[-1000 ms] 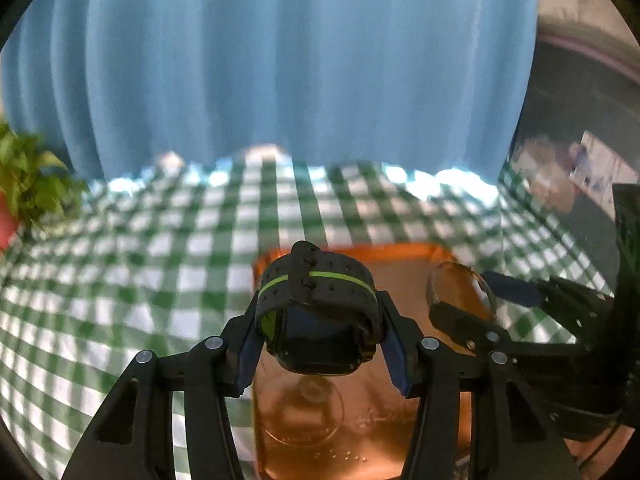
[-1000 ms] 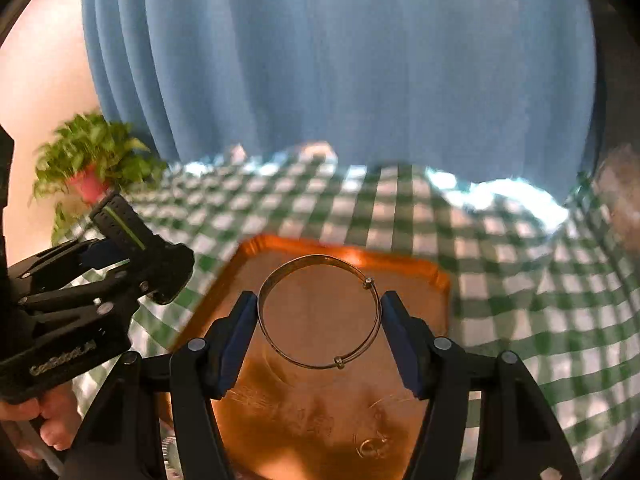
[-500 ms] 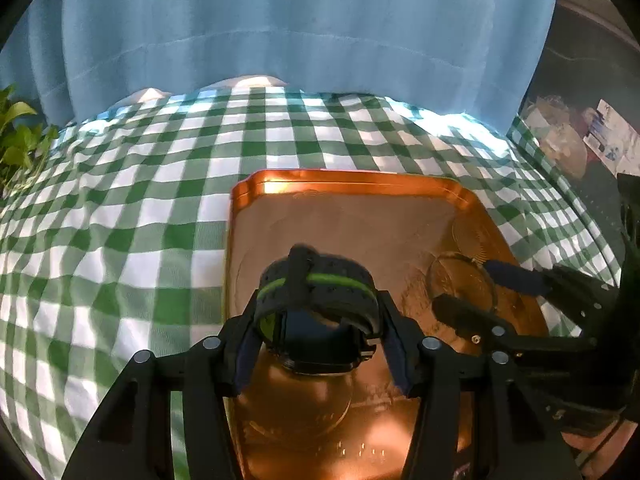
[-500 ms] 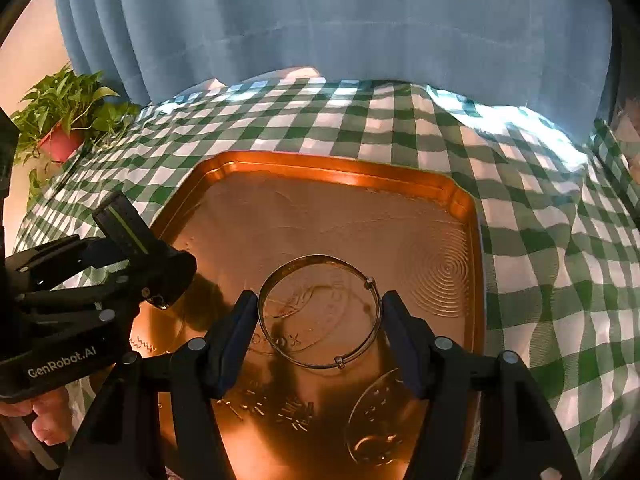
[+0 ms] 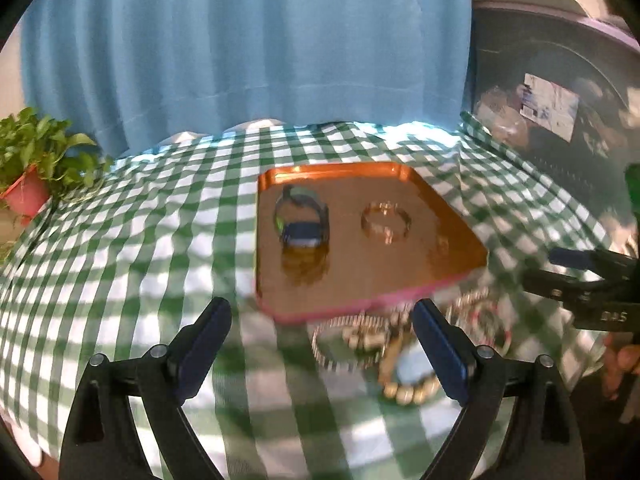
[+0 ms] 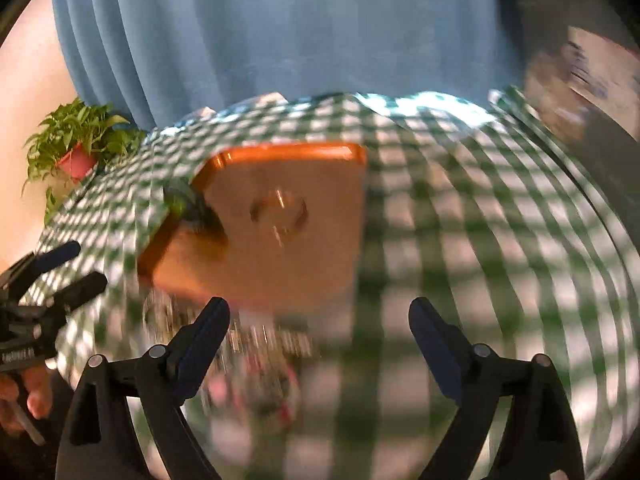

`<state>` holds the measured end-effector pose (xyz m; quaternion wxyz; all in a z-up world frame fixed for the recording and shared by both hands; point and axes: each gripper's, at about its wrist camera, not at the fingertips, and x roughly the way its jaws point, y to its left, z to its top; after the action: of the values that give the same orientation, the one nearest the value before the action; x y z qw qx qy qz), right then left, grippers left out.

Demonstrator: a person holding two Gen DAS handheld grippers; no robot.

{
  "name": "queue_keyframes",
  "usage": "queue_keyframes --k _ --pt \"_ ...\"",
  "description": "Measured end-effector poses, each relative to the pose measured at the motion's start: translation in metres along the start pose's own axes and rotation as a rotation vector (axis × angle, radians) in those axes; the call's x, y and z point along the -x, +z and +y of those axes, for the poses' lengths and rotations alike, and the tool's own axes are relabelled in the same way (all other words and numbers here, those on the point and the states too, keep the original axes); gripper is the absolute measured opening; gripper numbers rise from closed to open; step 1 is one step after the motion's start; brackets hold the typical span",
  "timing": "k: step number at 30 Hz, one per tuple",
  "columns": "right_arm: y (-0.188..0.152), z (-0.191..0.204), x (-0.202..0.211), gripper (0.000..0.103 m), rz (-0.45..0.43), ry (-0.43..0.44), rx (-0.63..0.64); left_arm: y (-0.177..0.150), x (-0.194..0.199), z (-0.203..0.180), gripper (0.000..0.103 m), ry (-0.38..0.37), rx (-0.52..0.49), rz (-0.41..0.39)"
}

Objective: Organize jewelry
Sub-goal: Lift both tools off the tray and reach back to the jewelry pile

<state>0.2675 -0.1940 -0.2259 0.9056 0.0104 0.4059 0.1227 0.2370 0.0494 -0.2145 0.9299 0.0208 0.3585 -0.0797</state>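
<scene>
A copper tray (image 5: 440,216) lies on the green checked cloth. On it stand a black watch with a green stripe (image 5: 302,220) at the left and a thin gold bangle (image 5: 386,222) to its right. The tray (image 6: 320,264), the bangle (image 6: 280,210) and the watch (image 6: 188,208) also show, blurred, in the right wrist view. My left gripper (image 5: 322,340) is open and empty, held back from the tray's near edge. My right gripper (image 6: 318,336) is open and empty too. A pile of bracelets and beads (image 5: 384,352) lies on the cloth just before the tray.
A potted plant (image 5: 36,168) stands at the far left edge of the table. A blue curtain (image 5: 248,40) hangs behind. Dark clutter (image 5: 552,108) sits at the far right. The right gripper shows at the right edge of the left wrist view (image 5: 580,276).
Both grippers have let go: the watch and the bangle now rest on the tray. Both grippers have opened wide and pulled back toward me, which brings the bracelet pile into view.
</scene>
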Motion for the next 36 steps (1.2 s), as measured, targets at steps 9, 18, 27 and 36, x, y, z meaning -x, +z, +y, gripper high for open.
queue_keyframes --k 9,18,27,36 --pt "-0.062 -0.001 0.007 0.034 0.029 0.036 0.020 -0.030 -0.040 0.012 0.052 -0.037 0.066 0.141" --pt "-0.054 0.025 -0.017 0.014 0.037 0.038 0.180 -0.025 -0.062 0.016 0.016 -0.007 0.047 0.148" --pt "-0.064 0.032 -0.023 0.013 0.026 -0.016 0.205 -0.029 -0.061 0.008 0.016 0.054 0.019 0.118" --pt "-0.066 0.031 -0.020 0.010 -0.010 -0.046 0.127 -0.016 -0.071 -0.014 0.004 0.163 0.022 0.220"
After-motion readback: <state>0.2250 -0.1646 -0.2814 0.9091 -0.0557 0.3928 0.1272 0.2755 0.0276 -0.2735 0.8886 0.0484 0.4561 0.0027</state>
